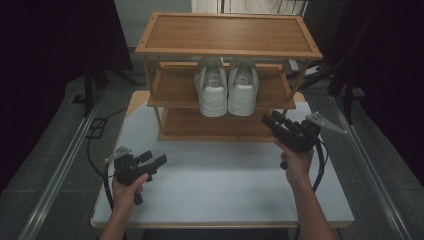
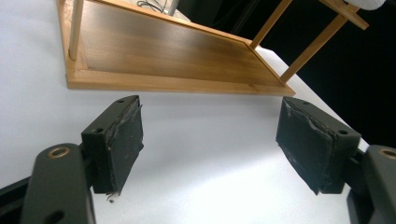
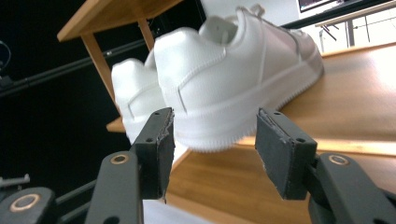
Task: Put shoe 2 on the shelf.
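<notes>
A pair of white sneakers stands on the middle shelf of a three-tier wooden rack (image 1: 170, 90), heels toward me: the left shoe (image 1: 212, 87) and the right shoe (image 1: 243, 86). My right gripper (image 1: 270, 120) is open, raised in front of the rack just right of and below the right shoe's heel. In the right gripper view its jaws (image 3: 212, 149) stand apart with the near shoe's heel (image 3: 210, 88) close ahead. My left gripper (image 1: 154, 159) is open low over the white table (image 1: 215, 185); the left gripper view has the gripper (image 2: 210, 144) facing the rack's bottom shelf (image 2: 163, 60).
The rack's top shelf (image 1: 227, 32) and bottom shelf (image 1: 210, 125) are bare. Its thin wooden posts (image 1: 157, 117) stand at the corners. Dark curtains flank the table, and metal floor rails (image 1: 65, 165) run along both sides.
</notes>
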`<state>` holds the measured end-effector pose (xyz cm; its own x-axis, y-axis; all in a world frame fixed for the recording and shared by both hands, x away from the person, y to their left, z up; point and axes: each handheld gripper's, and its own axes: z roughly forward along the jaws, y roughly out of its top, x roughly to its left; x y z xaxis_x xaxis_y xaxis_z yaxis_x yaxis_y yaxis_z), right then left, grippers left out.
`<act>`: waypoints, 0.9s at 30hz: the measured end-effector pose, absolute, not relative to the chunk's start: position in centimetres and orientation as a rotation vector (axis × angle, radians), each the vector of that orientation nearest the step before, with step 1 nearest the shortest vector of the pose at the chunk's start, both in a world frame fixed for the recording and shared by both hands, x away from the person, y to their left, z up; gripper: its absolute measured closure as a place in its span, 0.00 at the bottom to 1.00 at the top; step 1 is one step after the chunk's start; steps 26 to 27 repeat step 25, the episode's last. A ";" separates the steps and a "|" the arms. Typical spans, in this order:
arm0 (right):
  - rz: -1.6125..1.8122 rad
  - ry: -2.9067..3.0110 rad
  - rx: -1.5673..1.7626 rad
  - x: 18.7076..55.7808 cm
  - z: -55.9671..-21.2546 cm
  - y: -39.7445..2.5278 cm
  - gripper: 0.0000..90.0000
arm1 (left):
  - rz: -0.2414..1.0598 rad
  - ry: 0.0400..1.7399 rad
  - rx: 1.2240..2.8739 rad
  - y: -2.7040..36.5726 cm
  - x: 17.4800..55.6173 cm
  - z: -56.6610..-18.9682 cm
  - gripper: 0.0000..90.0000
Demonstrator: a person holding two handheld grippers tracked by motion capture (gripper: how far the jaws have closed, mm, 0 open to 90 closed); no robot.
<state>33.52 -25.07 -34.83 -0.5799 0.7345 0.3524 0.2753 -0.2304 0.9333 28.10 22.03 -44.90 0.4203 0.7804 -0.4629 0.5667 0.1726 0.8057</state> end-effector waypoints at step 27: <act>1.731 1.849 1.177 28.7 -42.5 -27.9 0.49 | 0.239 1.227 1.555 21.4 28.1 -45.1 0.26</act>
